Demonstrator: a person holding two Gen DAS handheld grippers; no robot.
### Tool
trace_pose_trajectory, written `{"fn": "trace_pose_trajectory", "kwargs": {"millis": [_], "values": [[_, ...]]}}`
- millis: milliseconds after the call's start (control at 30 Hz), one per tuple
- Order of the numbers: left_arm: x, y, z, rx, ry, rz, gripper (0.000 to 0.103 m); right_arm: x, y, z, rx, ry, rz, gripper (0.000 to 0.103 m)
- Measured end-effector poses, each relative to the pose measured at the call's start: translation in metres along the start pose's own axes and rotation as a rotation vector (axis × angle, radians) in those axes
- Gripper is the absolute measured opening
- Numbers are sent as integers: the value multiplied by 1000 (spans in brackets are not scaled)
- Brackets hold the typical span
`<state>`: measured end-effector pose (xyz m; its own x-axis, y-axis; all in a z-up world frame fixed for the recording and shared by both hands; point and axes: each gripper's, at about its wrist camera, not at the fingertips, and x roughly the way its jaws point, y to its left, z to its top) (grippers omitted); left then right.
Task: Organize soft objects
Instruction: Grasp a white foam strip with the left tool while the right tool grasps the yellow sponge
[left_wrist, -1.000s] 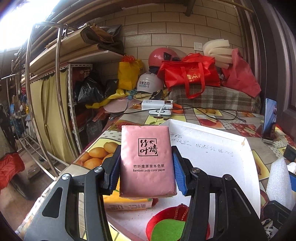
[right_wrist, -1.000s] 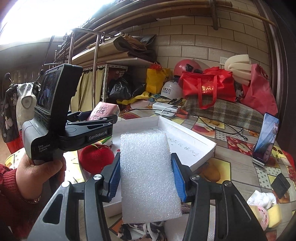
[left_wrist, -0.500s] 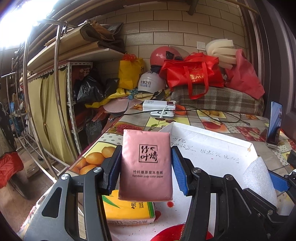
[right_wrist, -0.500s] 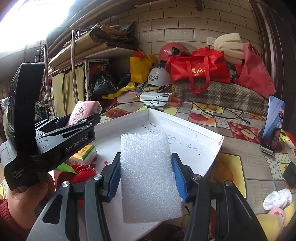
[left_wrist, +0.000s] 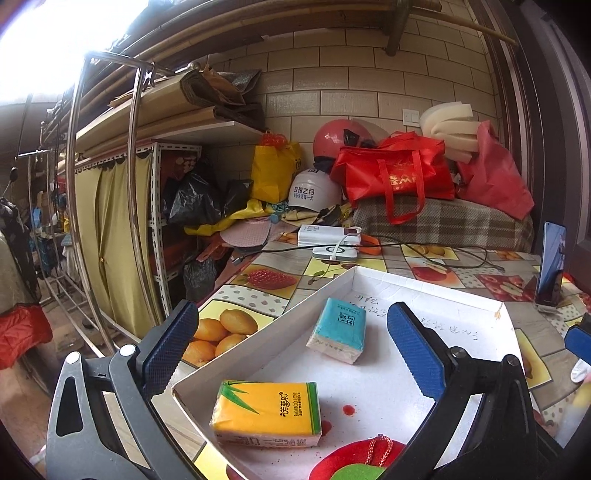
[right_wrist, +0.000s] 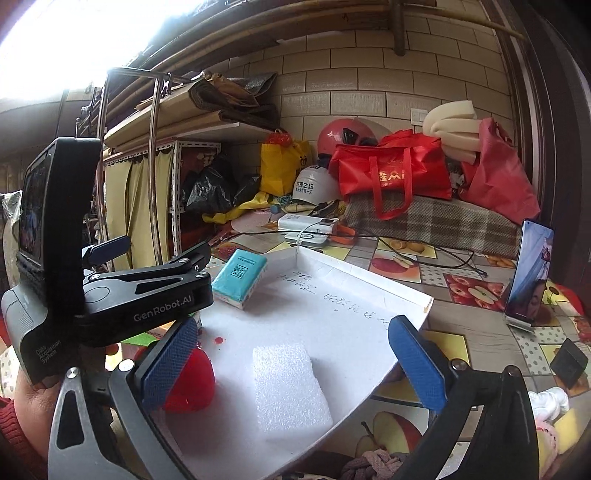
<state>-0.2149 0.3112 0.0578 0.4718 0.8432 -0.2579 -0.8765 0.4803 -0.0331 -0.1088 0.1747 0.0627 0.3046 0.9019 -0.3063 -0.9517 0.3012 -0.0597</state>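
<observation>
White ridged foam block (right_wrist: 290, 387), flat in white tray (right_wrist: 369, 295)

Tissue pack (right_wrist: 240, 277) behind foam block (right_wrist: 290, 387), both in tray (right_wrist: 406, 291)

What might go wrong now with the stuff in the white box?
The teal tissue pack lies tilted inside the white box, so it may tip further. The foam block sits near the box's low edge and might slide out. Both sets of jaws, just opened and empty, hang close over the box and might knock things.
</observation>
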Motion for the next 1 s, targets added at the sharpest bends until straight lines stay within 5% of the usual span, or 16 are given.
{"fn": "trace_pose_trajectory", "kwargs": {"millis": [300, 467, 700, 767, 833, 1000], "values": [[-27, -26, -9, 43, 20, -143, 103, -46, -31, -14, 11, -12, 16, 103], [-56, -67, -16, 133, 36, -341, 103, -86, -81, -28, 39, 9, -55, 103], [-93, -141, -31, 313, 134, -639, 103, -134, -206, -53, 239, 94, -263, 103], [-100, -160, -36, 393, 154, -681, 103, -136, -235, -60, 302, 143, -240, 103], [-103, -175, -42, 467, 175, -703, 103, -129, -254, -66, 351, 195, -110, 103], [-96, -184, -47, 504, 239, -719, 103, -105, -265, -79, 395, 323, -26, 103]]}}
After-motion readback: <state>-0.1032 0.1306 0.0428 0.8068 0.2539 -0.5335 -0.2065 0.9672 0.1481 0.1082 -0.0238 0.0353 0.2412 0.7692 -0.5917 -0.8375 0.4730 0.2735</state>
